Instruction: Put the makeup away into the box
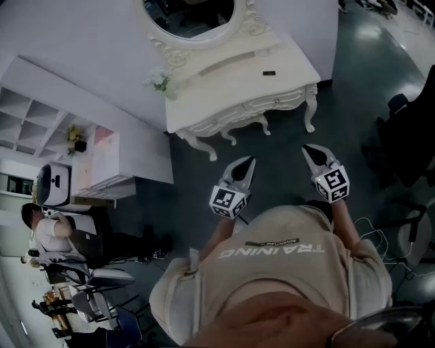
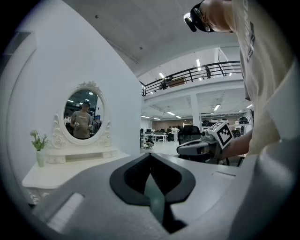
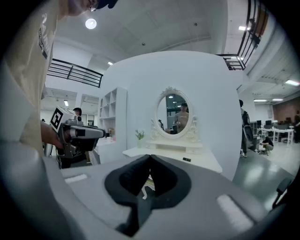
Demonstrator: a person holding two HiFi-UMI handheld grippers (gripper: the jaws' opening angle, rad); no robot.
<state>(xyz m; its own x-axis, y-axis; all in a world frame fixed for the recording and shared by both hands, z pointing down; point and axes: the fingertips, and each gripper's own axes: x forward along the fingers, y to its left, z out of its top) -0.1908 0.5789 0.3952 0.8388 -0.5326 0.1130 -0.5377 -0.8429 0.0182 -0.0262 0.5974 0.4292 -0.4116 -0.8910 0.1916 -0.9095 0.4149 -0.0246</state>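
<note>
Beige shirt (image 1: pixel 272 272) fills the bottom of the head view and covers both upper arms. Only the forearms reach out from it, and each hand is mostly hidden behind its gripper's marker cube.

Both arms are stretched forward side by side, apart. The 2 grippers are held roughly level with their tips dipped slightly, over dark floor (image 1: pixel 285 170) and short of the table (image 1: pixel 224 88).

The left gripper (image 2: pixel 150 155) has its jaws closed together with nothing between them. The right gripper (image 3: pixel 150 157) is also fully closed and empty. Through the gap below its tips only a scrap of the table's carved leg shows.

Beyond them stands the white table. 1 small black item (image 1: pixel 269 73) lies on its top, toward the right end and well apart from both grippers. It is too small to tell what it is.

A vase (image 1: pixel 160 81) of pale flowers stands at the table's left end.

The oval mirror (image 1: pixel 194 17) behind is cut off by the top edge in the head view. In the gripper views it shows whole, and the figure reflected in it is too small to read.

A white shelf (image 1: pixel 27 126) stands against the wall far left, partly out of frame.
</note>
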